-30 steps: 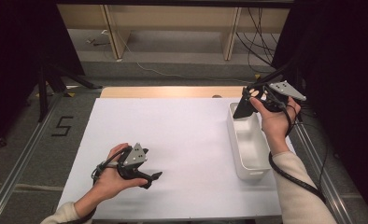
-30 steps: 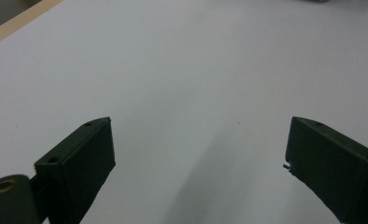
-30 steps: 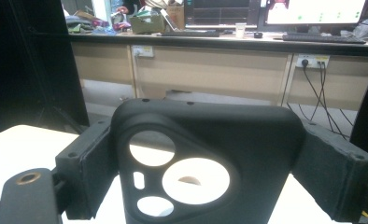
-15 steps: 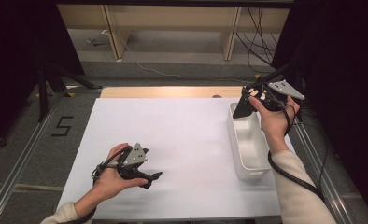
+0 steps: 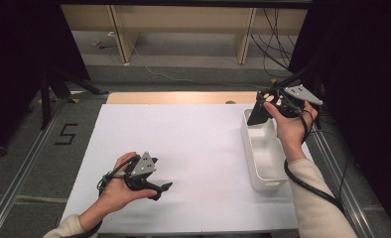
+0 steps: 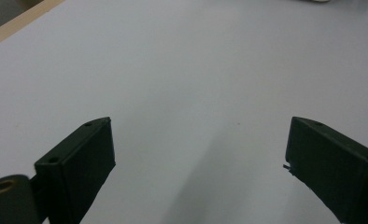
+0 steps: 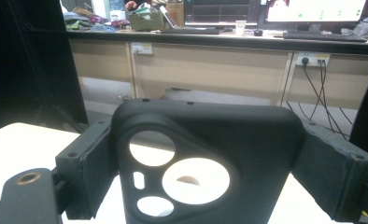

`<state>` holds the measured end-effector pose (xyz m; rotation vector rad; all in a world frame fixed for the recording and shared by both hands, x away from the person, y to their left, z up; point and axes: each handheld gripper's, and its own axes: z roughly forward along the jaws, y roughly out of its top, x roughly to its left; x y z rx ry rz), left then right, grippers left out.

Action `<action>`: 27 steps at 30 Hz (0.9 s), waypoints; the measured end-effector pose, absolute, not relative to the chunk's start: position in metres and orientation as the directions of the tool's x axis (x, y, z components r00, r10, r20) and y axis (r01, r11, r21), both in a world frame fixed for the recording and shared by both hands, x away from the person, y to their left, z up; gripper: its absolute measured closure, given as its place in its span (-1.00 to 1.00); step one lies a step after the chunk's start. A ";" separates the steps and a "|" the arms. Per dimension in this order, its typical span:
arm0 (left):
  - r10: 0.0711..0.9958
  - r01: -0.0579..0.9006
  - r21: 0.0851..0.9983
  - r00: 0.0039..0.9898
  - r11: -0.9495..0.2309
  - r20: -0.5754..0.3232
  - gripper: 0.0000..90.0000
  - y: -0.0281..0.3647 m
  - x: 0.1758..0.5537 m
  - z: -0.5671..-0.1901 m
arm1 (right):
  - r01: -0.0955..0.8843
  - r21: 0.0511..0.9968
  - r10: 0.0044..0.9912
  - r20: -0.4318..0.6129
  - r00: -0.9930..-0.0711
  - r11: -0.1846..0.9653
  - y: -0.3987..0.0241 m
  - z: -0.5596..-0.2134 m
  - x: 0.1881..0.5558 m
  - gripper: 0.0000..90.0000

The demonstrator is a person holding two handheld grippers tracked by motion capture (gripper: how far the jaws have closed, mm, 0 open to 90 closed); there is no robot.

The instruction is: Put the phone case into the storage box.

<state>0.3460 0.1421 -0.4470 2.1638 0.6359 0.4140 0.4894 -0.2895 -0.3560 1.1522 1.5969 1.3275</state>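
Black phone case [image 7: 205, 163] clamped across its width by the right claw [image 5: 259, 113], camera cutouts facing the lens, held aloft at about 2 o'clock, above the far end of the white bin [image 5: 264, 154]; likely poised for dropping into the bin, hence the downward tilt over its opening. Left claw [image 5: 161, 188] spread wide with nothing between the jaws, parked low over the bare white counter [image 5: 193, 144] at about 7 o'clock, well apart from the bin, probably idle and out of the way
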 end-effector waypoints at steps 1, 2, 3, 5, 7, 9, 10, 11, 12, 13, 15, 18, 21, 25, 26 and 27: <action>0.570 0.299 0.791 0.818 -0.533 0.075 -0.83 0.142 0.346 -0.447 | 0.174 0.983 0.949 0.000 -0.316 0.058 -0.289 -0.356 0.490 -0.67; 0.570 0.298 0.793 0.818 -0.532 0.075 -0.82 0.142 0.346 -0.447 | 0.175 0.983 0.949 0.000 -0.316 0.058 -0.289 -0.356 0.490 -0.67; 0.570 0.299 0.791 0.818 -0.533 0.075 -0.82 0.142 0.346 -0.447 | 0.176 0.983 0.949 0.000 -0.316 0.059 -0.289 -0.356 0.490 -0.67; 0.572 0.302 0.792 0.817 -0.530 0.072 -0.83 0.142 0.346 -0.447 | 0.177 0.982 0.949 0.000 -0.317 0.059 -0.289 -0.357 0.491 -0.67; 0.572 0.302 0.792 0.817 -0.531 0.072 -0.83 0.142 0.346 -0.447 | 0.176 0.983 0.949 -0.001 -0.316 0.060 -0.289 -0.357 0.491 -0.67; 0.572 0.302 0.792 0.817 -0.531 0.072 -0.82 0.142 0.346 -0.447 | 0.175 0.983 0.949 -0.003 -0.316 0.062 -0.289 -0.357 0.492 -0.67; 0.572 0.301 0.792 0.817 -0.531 0.072 -0.82 0.142 0.346 -0.447 | 0.176 0.982 0.948 -0.002 -0.317 0.061 -0.288 -0.358 0.492 -0.67; 0.572 0.301 0.792 0.817 -0.531 0.072 -0.83 0.142 0.346 -0.447 | 0.176 0.982 0.948 -0.003 -0.317 0.062 -0.288 -0.358 0.492 -0.67; 0.572 0.302 0.792 0.817 -0.531 0.072 -0.83 0.142 0.346 -0.447 | 0.176 0.982 0.948 -0.004 -0.318 0.063 -0.288 -0.358 0.492 -0.67; 0.572 0.302 0.792 0.817 -0.531 0.072 -0.82 0.142 0.346 -0.447 | 0.178 0.982 0.948 -0.004 -0.318 0.063 -0.288 -0.358 0.493 -0.67; 0.572 0.302 0.792 0.817 -0.531 0.072 -0.83 0.142 0.346 -0.447 | 0.180 0.981 0.948 -0.007 -0.318 0.067 -0.288 -0.358 0.493 -0.67; 0.572 0.302 0.792 0.817 -0.531 0.071 -0.82 0.142 0.346 -0.447 | 0.182 0.981 0.948 -0.005 -0.317 0.066 -0.287 -0.358 0.494 -0.67; 0.571 0.302 0.792 0.818 -0.531 0.071 -0.82 0.142 0.346 -0.447 | 0.182 0.981 0.948 -0.006 -0.317 0.067 -0.287 -0.359 0.494 -0.67; 0.571 0.302 0.791 0.818 -0.532 0.072 -0.83 0.142 0.346 -0.447 | 0.184 0.981 0.948 -0.006 -0.318 0.068 -0.287 -0.359 0.495 -0.67; 0.570 0.300 0.791 0.819 -0.533 0.073 -0.83 0.142 0.346 -0.447 | 0.184 0.981 0.948 -0.006 -0.317 0.068 -0.287 -0.359 0.495 -0.67; 0.571 0.302 0.791 0.818 -0.532 0.071 -0.83 0.142 0.346 -0.447 | 0.184 0.981 0.948 -0.005 -0.318 0.067 -0.287 -0.359 0.496 -0.67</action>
